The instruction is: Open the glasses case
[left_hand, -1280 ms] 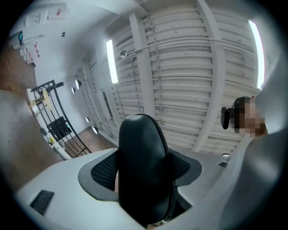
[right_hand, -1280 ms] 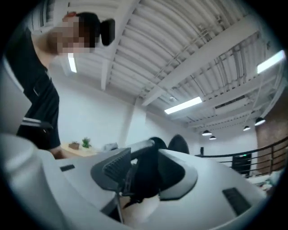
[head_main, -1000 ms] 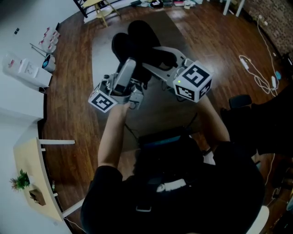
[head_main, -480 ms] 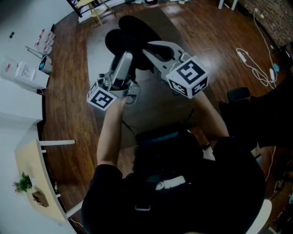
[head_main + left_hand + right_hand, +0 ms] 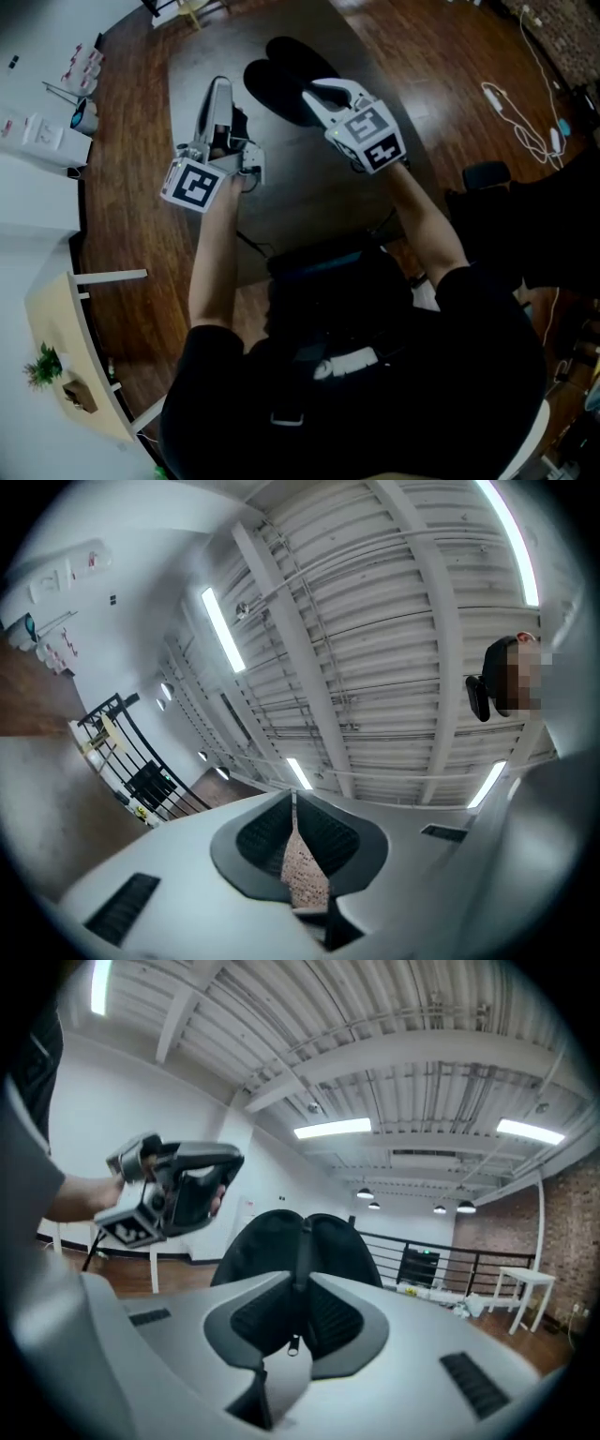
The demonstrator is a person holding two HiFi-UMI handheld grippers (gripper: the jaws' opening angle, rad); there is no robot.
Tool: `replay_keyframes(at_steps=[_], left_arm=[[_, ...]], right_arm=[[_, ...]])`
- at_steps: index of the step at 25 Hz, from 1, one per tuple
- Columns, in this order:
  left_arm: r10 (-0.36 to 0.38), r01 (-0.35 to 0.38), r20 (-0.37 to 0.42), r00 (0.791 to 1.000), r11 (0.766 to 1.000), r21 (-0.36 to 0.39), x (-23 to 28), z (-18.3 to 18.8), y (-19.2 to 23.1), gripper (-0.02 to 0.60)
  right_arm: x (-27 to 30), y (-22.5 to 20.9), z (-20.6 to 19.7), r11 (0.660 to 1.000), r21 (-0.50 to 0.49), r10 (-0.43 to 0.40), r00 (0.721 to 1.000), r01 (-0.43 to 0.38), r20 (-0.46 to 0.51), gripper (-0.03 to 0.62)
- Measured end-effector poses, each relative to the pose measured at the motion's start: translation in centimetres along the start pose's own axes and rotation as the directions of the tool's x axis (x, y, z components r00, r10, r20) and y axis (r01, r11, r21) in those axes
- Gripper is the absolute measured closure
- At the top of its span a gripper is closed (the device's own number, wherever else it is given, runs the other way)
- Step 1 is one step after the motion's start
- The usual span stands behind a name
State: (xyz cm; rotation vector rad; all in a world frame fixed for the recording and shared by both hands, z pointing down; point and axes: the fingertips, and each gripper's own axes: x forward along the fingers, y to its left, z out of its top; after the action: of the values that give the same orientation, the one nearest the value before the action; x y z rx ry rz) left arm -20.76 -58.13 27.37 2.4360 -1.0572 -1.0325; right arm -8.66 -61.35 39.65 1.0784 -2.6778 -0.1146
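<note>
The black glasses case lies spread open in two dark lobes over the dark table. My right gripper is shut on it. In the right gripper view the pads pinch the seam between the two halves of the case, and a zipper pull hangs below. I cannot tell whether the case rests on the table. My left gripper is off to the left of the case, apart from it and tilted upward. In the left gripper view its pads meet with nothing between them and only ceiling beyond. The left gripper also shows in the right gripper view.
Wooden floor surrounds the table. White cables lie on the floor at the right, near a dark seat. White boxes and bottles stand at the left. A light wooden shelf with a small plant is at the lower left.
The left gripper has drawn away from the case to the left, tilted up and shut. The right gripper has sunk with the case toward the table.
</note>
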Motion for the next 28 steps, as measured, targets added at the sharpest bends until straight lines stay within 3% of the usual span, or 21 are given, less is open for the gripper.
replay_keyframes(at_steps=[5,8,11,14,20,28], left_arm=[[0.025,-0.025,-0.01,1.0,1.0,0.014,-0.3,-0.1,0.4,0.581],[0.027,-0.027,-0.011,1.0,1.0,0.01,-0.3,-0.2,0.5,0.581],[0.03,-0.029,-0.016,0.999,0.999,0.013,-0.2,-0.2,0.6,0.581],[0.034,-0.034,-0.028,0.999,0.999,0.018,-0.2,-0.5,0.6,0.581],[0.031,-0.031,-0.034,0.999,0.999,0.016,-0.2,-0.8,0.4,0.581],[0.03,-0.029,-0.038,0.999,0.999,0.02,-0.2,-0.7,0.2,0.581]], right_arm=[[2.6,2.4,-12.6,0.998,0.06,0.031,0.976,-0.019,-0.214,0.528],[3.3,4.0,-18.9,0.996,0.089,0.053,0.938,-0.023,-0.344,0.528],[3.5,5.1,-22.5,0.995,0.096,0.068,0.898,-0.029,-0.434,0.528],[3.8,5.7,-25.0,0.994,0.107,0.08,0.869,-0.032,-0.488,0.528],[4.2,6.7,-27.0,0.989,0.141,0.106,0.839,-0.035,-0.534,0.53],[4.1,7.3,-29.3,0.993,0.108,0.102,0.794,-0.046,-0.599,0.529]])
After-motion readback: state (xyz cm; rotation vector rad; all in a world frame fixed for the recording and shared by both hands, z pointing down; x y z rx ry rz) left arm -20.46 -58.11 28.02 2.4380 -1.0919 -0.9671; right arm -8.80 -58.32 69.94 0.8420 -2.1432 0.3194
